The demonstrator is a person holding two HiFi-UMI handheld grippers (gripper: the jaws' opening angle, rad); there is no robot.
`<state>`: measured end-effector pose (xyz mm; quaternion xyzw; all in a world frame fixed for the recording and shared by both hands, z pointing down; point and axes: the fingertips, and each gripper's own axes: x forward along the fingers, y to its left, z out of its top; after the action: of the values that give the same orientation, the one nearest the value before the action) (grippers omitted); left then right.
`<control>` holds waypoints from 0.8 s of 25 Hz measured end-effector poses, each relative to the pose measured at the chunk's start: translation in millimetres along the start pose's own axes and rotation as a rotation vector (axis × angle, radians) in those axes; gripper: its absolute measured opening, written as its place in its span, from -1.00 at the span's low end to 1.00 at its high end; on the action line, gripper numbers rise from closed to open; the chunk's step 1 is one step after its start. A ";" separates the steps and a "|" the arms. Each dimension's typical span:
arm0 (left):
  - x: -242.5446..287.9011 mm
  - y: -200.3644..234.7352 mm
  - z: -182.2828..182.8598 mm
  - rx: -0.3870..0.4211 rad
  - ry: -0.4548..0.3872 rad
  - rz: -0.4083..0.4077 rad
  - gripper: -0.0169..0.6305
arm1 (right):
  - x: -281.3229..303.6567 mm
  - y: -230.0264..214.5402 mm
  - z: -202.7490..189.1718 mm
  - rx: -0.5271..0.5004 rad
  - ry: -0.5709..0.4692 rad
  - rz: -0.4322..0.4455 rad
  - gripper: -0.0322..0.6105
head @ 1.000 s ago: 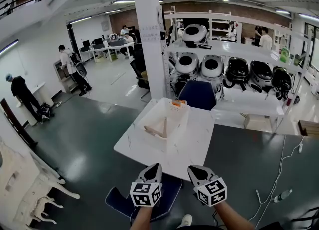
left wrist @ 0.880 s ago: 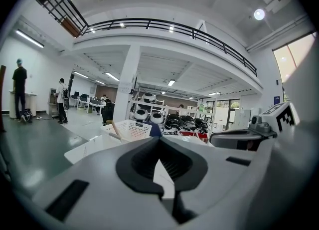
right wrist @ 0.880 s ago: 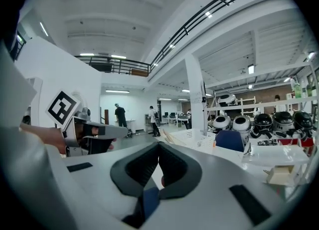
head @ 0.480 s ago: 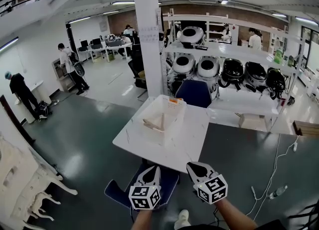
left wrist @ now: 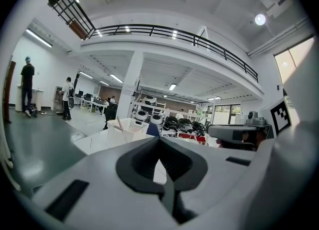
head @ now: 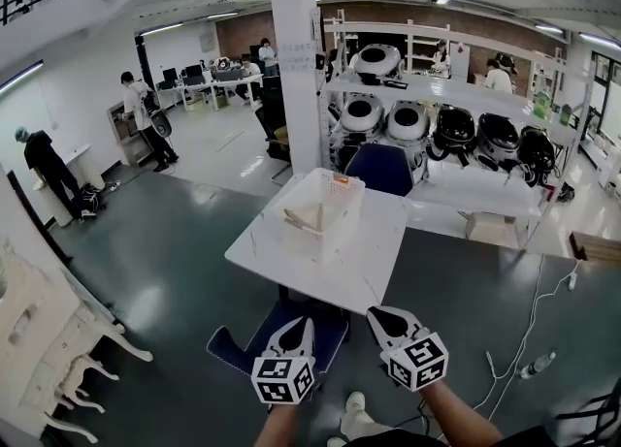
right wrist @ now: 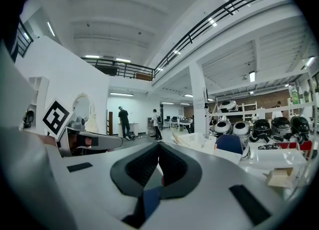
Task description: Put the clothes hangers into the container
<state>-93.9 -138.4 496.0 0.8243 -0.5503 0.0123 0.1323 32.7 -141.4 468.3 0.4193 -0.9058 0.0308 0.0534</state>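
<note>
White table (head: 374, 261), tagged container (head: 342, 210), hangers (head: 303, 223) inside

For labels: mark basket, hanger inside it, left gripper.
basket (head: 347, 210): head view, right side wall.
hanger (head: 302, 223): head view, wooden arm.
left gripper (head: 304, 321): head view, at the closed fingertips.
</note>
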 end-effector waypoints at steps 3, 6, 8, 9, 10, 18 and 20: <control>-8.7 -5.2 -2.6 0.000 -0.002 -0.002 -0.94 | -8.1 7.3 1.8 -0.005 -0.007 0.001 -0.84; -14.1 -12.8 -3.3 0.007 -0.001 -0.012 -0.94 | -16.4 11.1 3.8 -0.005 -0.013 -0.007 -0.84; -15.8 -16.2 -2.0 0.015 -0.007 -0.017 -0.94 | -19.4 12.1 5.9 -0.004 -0.019 -0.010 -0.84; -15.8 -17.3 -1.5 0.018 -0.009 -0.017 -0.94 | -20.2 12.2 7.1 -0.006 -0.022 -0.010 -0.84; -15.1 -18.3 -1.1 0.021 -0.009 -0.017 -0.94 | -21.0 11.7 8.5 -0.008 -0.027 -0.011 -0.84; -9.7 -27.4 4.2 0.030 -0.023 -0.016 -0.94 | -23.1 4.2 14.4 -0.015 -0.046 -0.007 -0.84; -6.8 -31.3 7.7 0.037 -0.030 -0.016 -0.94 | -22.9 1.1 17.0 -0.015 -0.054 -0.003 -0.84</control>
<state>-69.0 -122.7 481.1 0.8311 -0.5453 0.0089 0.1088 45.3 -125.0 448.6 0.4208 -0.9065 0.0127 0.0319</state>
